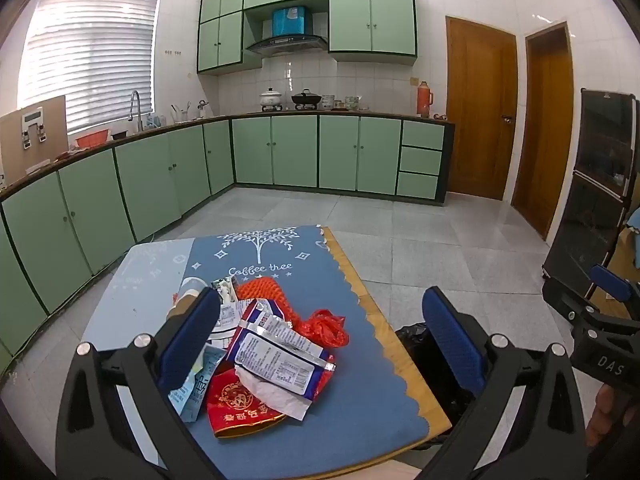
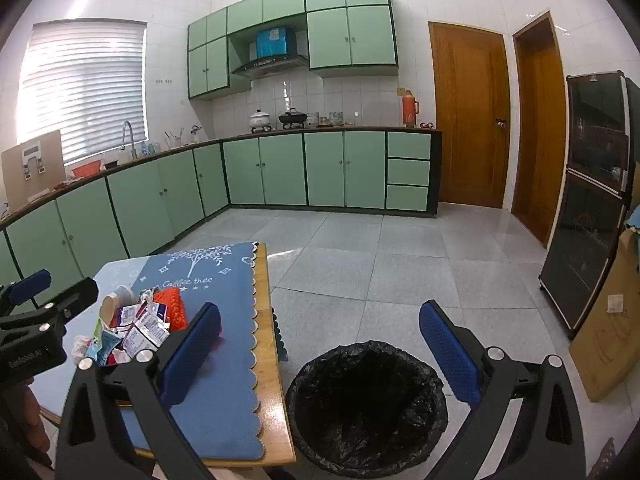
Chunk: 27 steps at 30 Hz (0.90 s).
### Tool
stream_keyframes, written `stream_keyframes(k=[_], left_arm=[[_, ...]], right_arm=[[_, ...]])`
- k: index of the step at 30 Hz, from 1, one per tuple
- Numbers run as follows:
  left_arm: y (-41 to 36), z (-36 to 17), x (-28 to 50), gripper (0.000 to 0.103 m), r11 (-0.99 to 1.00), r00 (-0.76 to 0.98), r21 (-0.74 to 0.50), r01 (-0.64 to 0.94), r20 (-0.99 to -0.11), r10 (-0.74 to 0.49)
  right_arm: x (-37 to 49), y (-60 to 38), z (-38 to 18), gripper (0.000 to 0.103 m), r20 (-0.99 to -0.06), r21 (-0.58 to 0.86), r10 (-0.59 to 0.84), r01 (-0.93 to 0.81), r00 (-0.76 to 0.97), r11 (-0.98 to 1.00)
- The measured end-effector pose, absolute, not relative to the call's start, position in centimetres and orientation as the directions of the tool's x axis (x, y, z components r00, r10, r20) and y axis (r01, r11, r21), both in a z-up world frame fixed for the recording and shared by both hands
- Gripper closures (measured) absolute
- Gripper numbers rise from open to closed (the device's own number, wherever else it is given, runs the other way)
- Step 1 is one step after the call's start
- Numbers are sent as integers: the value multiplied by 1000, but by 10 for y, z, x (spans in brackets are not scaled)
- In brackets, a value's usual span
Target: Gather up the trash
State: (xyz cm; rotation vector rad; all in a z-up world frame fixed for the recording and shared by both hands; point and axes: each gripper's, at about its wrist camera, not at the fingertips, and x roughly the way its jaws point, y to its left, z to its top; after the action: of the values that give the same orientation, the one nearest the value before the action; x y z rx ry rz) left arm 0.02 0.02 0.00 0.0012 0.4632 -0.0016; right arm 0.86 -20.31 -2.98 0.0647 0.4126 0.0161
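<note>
Where the left wrist looked down, hovered with left gripper (image 1: 320,300) over the trash (image 1: 272,352), fingers (image 1: 192,340) spread wide and gripping nothing. Showed the heap close up on a blue mat (image 1: 360,400) covering the tabletop (image 1: 400,356): printed wrappers on top, a red packet (image 1: 236,404) at the near edge, orange mesh (image 1: 264,292) behind, a red bag (image 1: 328,326) to the right. Caught only a sliver of the black-lined bin (image 1: 416,336) past the tabletop's right edge. Caught also the right gripper (image 1: 608,320) at the frame's right margin, part of a hand (image 1: 608,408) under it, too cut off there to read its opening.

From the right wrist, looked straight into the bin on the floor just beside the tabletop, liner folded over the rim, inside too dark to tell any contents. Showed the right gripper's own fingers equally wide, nothing gripped, the bin lying below and between them. Left the trash small and off to the left, single pieces hard to tell apart. Glimpsed the left gripper at the far left edge.
</note>
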Motion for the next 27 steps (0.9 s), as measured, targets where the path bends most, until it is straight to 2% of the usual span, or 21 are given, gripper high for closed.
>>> stream_keyframes(k=[27], left_arm=[[0, 0, 0, 5, 1000, 897, 10, 0, -442, 5]], right_arm=[[9, -204, -30, 6, -405, 69, 30, -2, 914, 998]])
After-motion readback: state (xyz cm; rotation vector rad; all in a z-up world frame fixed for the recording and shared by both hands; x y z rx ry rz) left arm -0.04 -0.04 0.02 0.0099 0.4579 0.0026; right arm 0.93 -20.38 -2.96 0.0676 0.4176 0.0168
